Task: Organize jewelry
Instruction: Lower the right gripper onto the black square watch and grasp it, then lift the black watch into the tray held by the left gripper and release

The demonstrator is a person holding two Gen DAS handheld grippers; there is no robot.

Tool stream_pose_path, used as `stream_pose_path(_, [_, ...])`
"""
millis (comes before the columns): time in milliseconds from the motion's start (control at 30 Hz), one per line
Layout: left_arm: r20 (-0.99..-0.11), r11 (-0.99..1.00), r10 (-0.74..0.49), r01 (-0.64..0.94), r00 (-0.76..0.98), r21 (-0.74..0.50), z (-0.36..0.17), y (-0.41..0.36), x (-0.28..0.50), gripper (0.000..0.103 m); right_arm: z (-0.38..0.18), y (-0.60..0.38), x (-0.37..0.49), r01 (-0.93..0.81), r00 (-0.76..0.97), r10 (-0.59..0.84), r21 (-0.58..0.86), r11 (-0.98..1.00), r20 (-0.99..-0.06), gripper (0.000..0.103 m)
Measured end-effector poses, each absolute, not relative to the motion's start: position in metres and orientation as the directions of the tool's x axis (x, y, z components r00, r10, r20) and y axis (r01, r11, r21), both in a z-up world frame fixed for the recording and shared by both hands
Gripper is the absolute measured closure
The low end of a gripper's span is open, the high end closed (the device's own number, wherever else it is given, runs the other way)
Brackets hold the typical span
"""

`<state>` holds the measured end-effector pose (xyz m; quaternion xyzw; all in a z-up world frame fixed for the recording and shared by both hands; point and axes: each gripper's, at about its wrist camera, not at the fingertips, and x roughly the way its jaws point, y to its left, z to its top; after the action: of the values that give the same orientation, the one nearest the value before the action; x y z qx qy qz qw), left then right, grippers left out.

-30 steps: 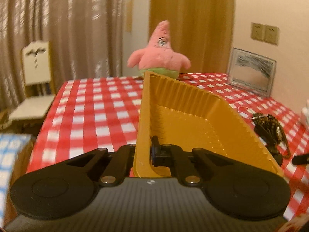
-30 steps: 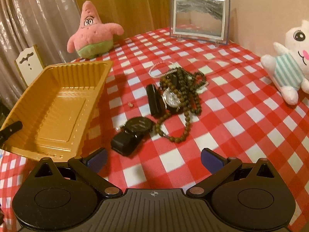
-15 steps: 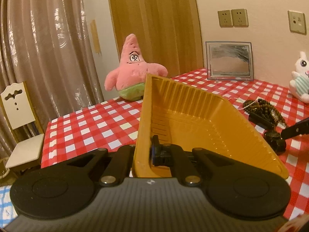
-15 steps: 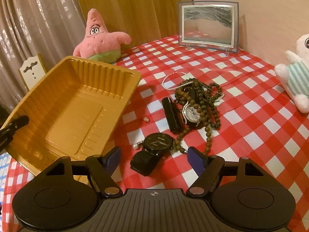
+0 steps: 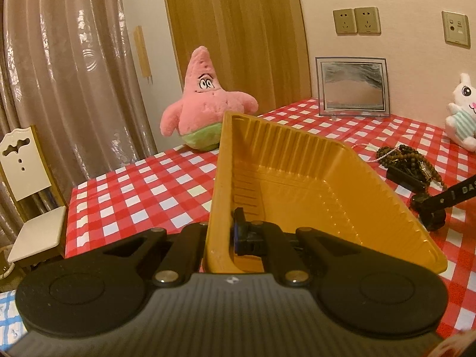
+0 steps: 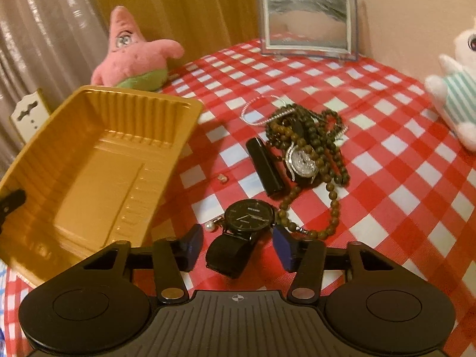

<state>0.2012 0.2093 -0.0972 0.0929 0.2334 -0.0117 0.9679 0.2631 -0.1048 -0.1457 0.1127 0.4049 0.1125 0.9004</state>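
While the left gripper [image 5: 230, 235] was clamped on the near wall of the empty yellow tray [image 6: 98, 160], the right gripper [image 6: 236, 245] was closing around the black watch [image 6: 248, 218], pads not yet touching; all jewelry remained on the tablecloth [image 6: 386, 178] ahead.

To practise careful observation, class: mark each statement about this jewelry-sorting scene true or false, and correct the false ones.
1. The left gripper is clamped on the gold tray's wall. True.
2. The tray already holds a watch. False: it is empty.
3. The black watch lies between the right gripper's closing jaws. True.
4. The silver-faced watch lies apart from the beads. False: brown beads are tangled around it.
5. The pink starfish plush sits inside the tray. False: it sits behind it.
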Motion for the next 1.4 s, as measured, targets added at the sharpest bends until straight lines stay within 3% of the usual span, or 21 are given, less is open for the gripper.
stream_pose_path(233, [-0.455,0.983,0.023,0.063,0.890,0.171,-0.097,0.211,0.201,0.100,-0.153,-0.098,0.274,-0.032,0.657,0.224,0.271,0.962,-0.719,0.058])
stream_pose_path(533, [-0.457,0.984,0.019,0.065,0.889,0.168,-0.097,0.213,0.202,0.100,-0.134,-0.096,0.259,-0.090,0.703,0.234,0.242,0.966,-0.672,0.061])
stream_pose_path(900, [-0.455,0.984,0.017,0.066,0.890,0.166,-0.098,0.213,0.203,0.100,-0.069,-0.062,0.246,-0.276,0.735,0.437,0.360,0.891,-0.518,0.061])
stream_pose_path(1033, [-0.455,0.984,0.018,0.065,0.890,0.165,-0.098,0.213,0.203,0.100,-0.076,-0.044,0.251,-0.313,0.677,0.487,0.383,0.869,-0.552,0.061])
stream_pose_path(1200, [-0.453,0.984,0.016,0.067,0.891,0.166,-0.098,0.213,0.203,0.100,-0.109,-0.021,0.272,-0.271,0.545,0.507,0.432,0.860,-0.668,0.061])
stream_pose_path(1400, [-0.452,0.984,0.023,0.060,0.892,0.168,-0.098,0.211,0.202,0.100,-0.106,-0.023,0.278,-0.306,0.557,0.529,0.434,0.847,-0.640,0.060])
